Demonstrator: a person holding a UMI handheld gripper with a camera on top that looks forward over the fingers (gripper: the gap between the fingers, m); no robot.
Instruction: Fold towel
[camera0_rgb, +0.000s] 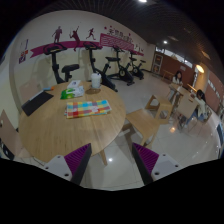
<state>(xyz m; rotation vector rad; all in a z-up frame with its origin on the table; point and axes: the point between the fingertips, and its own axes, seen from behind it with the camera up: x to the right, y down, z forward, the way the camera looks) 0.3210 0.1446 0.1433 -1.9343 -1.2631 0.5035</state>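
A folded, multicoloured striped towel (88, 108) lies flat on a round wooden table (60, 130), far beyond my fingers. My gripper (112, 160) hangs above the pale floor in front of the table, well away from the towel. Its two fingers with purple pads (77, 157) stand wide apart with nothing between them.
A green and white item (73, 93) lies on the table behind the towel, and a dark flat object (37, 101) lies at its left edge. Exercise bikes (100, 68) line the back wall. Wooden chairs (150, 125) and people at a table (185, 95) are to the right.
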